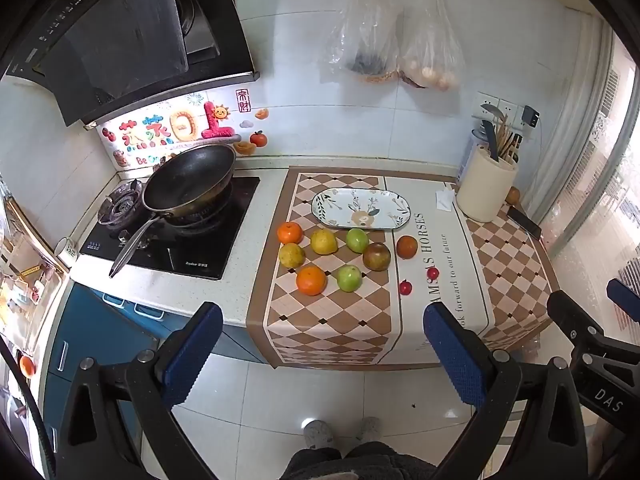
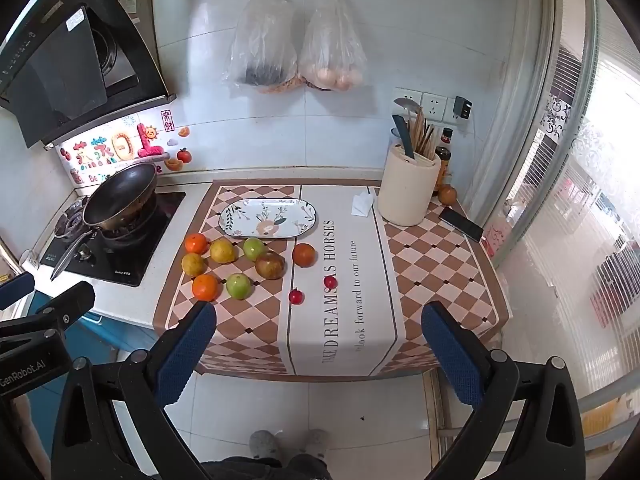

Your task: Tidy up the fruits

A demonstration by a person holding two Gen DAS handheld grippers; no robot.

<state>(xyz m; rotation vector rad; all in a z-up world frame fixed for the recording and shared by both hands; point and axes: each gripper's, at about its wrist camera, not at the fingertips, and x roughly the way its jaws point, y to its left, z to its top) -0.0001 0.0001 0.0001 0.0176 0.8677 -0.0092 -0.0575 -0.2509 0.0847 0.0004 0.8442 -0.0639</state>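
- Left wrist view. The left tongs [image 1: 323,344] are held with the jaws spread fully apart and nothing between them, well short of the counter [image 1: 256,248] and above the floor. The fruits are seen loose on the checked cloth [image 1: 340,320]: an upper orange [image 1: 290,233], a yellow fruit [image 1: 323,241], a green fruit [image 1: 357,240], a dull yellow fruit [image 1: 291,255], a brownish apple [image 1: 376,256], a dark orange fruit [image 1: 407,247], a near orange [image 1: 311,280], a second green fruit [image 1: 349,278] and two small red fruits [image 1: 405,287]. The oblong plate [image 1: 396,204] just behind them is shown empty. A wok [image 1: 188,184] rests on the stove to the left.
- Right wrist view. The right tongs [image 2: 319,344] are likewise shown wide open and empty, clear of the counter. The same cluster is seen in front of the plate [image 2: 308,212], none of it touching the rim as far as can be told; the nearest pieces are the near orange [image 2: 205,287] and one small red fruit [image 2: 296,296]. A further round orange fruit [image 2: 447,194] lies apart, beside the utensil holder [image 2: 406,196], near a phone [image 2: 461,218].
- Progress. No fruit is seen on the plate or in either tongs, so the task is judged not yet begun; presumably every piece remains to be moved onto the plate.
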